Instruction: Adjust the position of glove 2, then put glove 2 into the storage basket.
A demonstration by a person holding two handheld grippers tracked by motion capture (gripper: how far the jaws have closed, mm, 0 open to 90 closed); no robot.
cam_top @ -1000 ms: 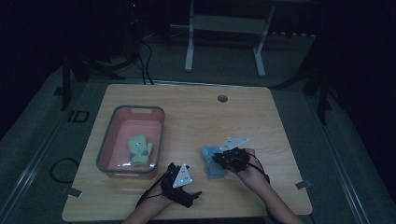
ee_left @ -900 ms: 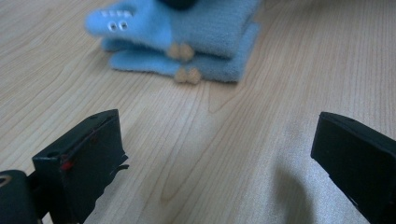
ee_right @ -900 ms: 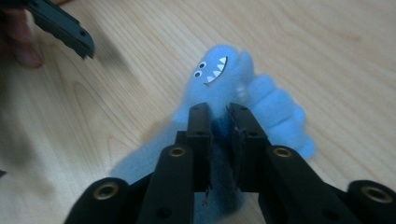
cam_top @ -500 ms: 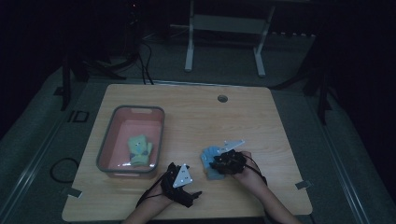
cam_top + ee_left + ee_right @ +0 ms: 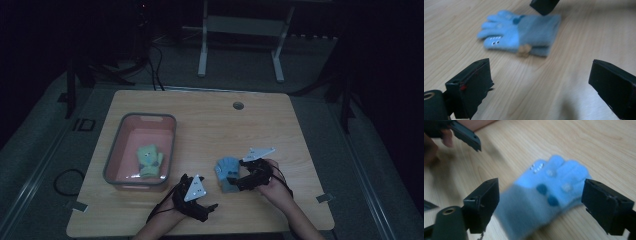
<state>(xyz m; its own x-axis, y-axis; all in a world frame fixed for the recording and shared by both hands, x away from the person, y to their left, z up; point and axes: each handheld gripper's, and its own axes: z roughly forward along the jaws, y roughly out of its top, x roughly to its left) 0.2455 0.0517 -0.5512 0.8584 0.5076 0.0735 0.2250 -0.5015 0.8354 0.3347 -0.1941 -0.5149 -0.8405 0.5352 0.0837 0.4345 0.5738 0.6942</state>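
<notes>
Lying limp on the wooden table (image 5: 210, 125), the soft blue knitted glove (image 5: 549, 195) suits a cuff pinch; right gripper (image 5: 540, 205) just opened, left gripper (image 5: 541, 85) spread empty.

two forearms reach in from the near edge of the scene, each hand holding a black two-jaw gripper. the left gripper (image 5: 212, 206) sits low and close to the person, jaws spread wide with nothing between them. the right gripper (image 5: 236, 182) points toward the left one, its grey three-cornered plate tilted up; its jaws have just been opening and stand wide apart, pads pressing on nothing.
</notes>
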